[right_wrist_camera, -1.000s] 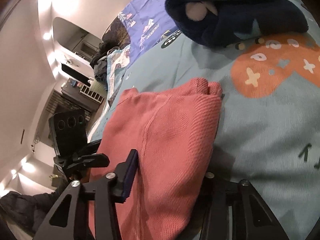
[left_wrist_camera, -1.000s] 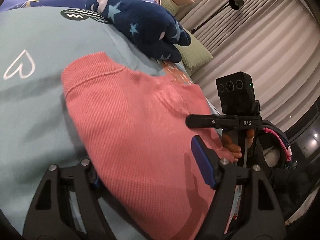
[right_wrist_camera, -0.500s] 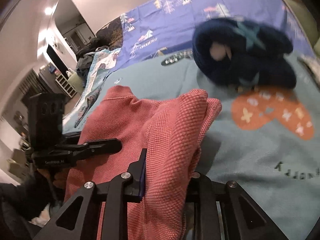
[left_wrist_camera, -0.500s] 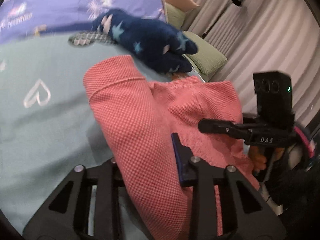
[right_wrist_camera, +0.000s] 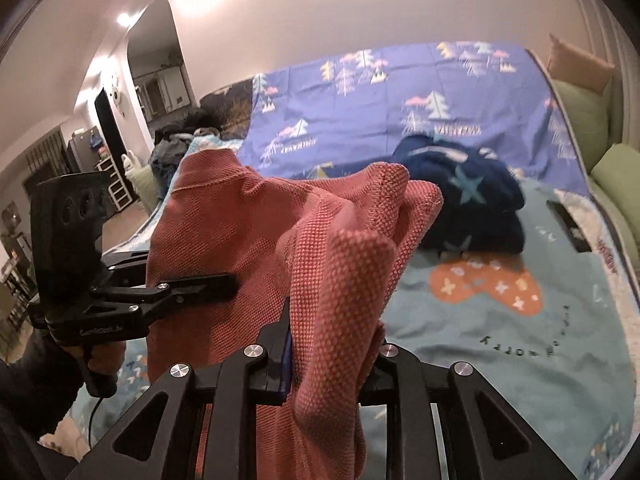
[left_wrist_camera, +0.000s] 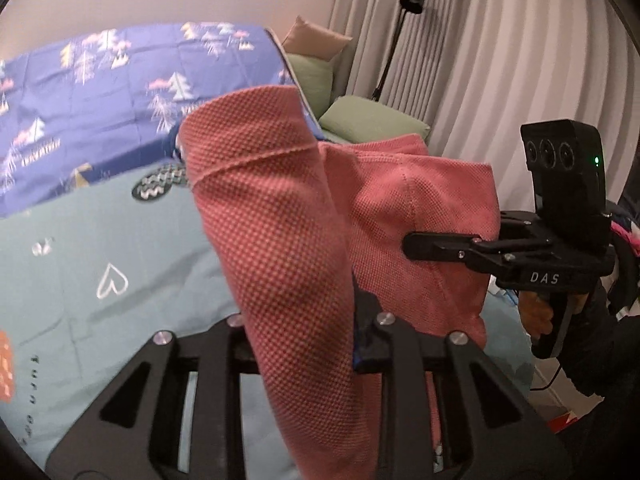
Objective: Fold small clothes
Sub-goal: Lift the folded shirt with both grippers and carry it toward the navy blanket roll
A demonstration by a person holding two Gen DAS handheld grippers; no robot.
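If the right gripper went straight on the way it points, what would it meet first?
Apart from the pink garment it holds, probably the navy star-print clothing on the bed, though depth is unclear.

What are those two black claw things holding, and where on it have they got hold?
Both hold the pink knitted garment: the left gripper and the right gripper each pinch a bunched fold of its fabric, lifted above the bed.

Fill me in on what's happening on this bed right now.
A person is folding a pink knit garment, one handheld gripper in each hand. The left gripper and the right gripper are each shut on a bunched part of it, holding it up above the teal bedspread. A navy star-patterned garment lies behind.
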